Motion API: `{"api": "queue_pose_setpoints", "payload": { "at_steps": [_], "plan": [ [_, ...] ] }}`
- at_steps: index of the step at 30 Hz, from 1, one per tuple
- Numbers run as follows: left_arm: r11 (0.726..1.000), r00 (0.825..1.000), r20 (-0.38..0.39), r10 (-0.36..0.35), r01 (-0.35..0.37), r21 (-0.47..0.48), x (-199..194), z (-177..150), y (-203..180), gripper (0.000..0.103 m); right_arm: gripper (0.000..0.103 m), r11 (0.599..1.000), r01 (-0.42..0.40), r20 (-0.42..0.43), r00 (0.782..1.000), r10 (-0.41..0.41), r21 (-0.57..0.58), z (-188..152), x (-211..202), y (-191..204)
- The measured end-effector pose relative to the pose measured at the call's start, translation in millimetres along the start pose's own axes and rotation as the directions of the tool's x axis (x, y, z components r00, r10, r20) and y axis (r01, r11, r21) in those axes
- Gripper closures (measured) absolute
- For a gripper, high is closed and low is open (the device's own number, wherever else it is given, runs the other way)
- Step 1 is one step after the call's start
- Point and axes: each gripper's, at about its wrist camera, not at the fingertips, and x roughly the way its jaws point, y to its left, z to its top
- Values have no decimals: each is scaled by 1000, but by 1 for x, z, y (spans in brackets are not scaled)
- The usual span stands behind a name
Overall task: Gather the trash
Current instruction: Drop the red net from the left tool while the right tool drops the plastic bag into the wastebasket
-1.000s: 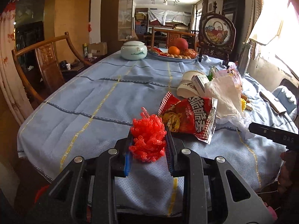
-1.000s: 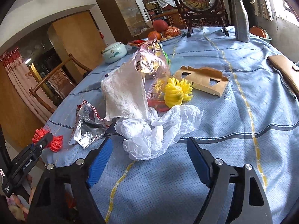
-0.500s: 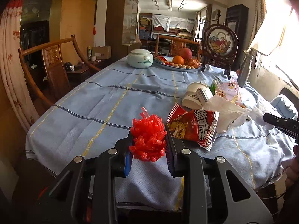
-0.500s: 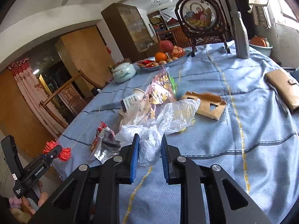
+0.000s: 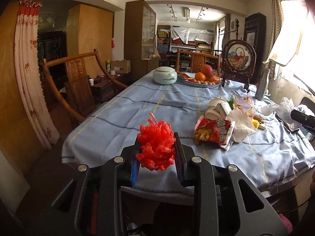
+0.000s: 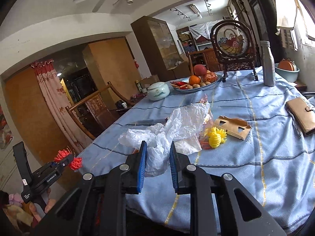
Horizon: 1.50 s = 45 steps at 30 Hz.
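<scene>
Within 1 second the right gripper [image 6: 156,164] had closed from wide apart onto the crumpled white plastic bag [image 6: 157,137] and drawn it toward the blue-clothed table's [image 6: 256,167] near edge. The left gripper [image 5: 156,158] still clamped the red frilly foam net [image 5: 155,145], now lifted off that edge. By my judgement, 2 pieces were collected. No bin showed; the red crisp packet [image 5: 214,134] remained.

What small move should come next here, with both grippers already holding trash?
Probably carry both loads off the table toward a bin, though none is in view. The left gripper is shut on the red foam net, lifted clear of the tablecloth. The right gripper pinches the white plastic bag, whose far end drapes near the yellow foam net.
</scene>
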Motion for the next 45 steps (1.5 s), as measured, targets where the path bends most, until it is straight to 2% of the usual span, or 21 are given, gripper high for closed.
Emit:
{"api": "queue_pose_setpoints", "payload": {
  "at_steps": [5,10,16,18,20,22,23,27,33,36,38,40,45],
  "plan": [
    [997,996,-36,76,-76,-6,-14,-19,33,71,81,997,-59,-30,998,58,-46,-5,6,31],
    [987,982,-107,157,-158,-5,-9,-44,70,71,81,991,-114,-89,990,107,-76,-11,24,62],
    [979,950,-249,190,-203,-26,18,-84,116,70,81,976,-182,-191,969,157,-119,-19,61,109],
    [975,934,-299,195,-219,-48,25,-101,134,66,81,970,-206,-229,958,173,-126,-23,74,124],
    [964,921,-325,215,-253,-80,28,-113,152,41,81,962,-239,-272,942,195,-135,-30,89,144],
    [948,911,-333,242,-295,-118,26,-119,169,23,81,951,-267,-310,927,210,-154,-38,103,165],
    [940,910,-331,249,-309,-142,24,-120,178,20,81,946,-279,-327,920,216,-162,-42,110,173],
    [913,912,-314,265,-342,-223,12,-120,208,14,81,919,-347,-426,871,243,-184,-67,140,212],
    [871,888,-291,356,-428,-243,-6,-124,233,11,81,877,-435,-562,786,258,-206,-103,179,261],
    [857,885,-285,368,-441,-265,-14,-124,246,11,79,851,-482,-628,734,261,-209,-123,199,287],
    [849,883,-279,377,-450,-276,-19,-125,257,10,75,836,-505,-657,708,259,-216,-135,207,305],
    [843,881,-274,385,-457,-285,-24,-126,264,10,53,828,-514,-664,703,257,-224,-141,211,314],
    [837,879,-270,394,-465,-290,-25,-127,270,10,50,823,-510,-647,720,250,-249,-141,208,320]
  ]
}}
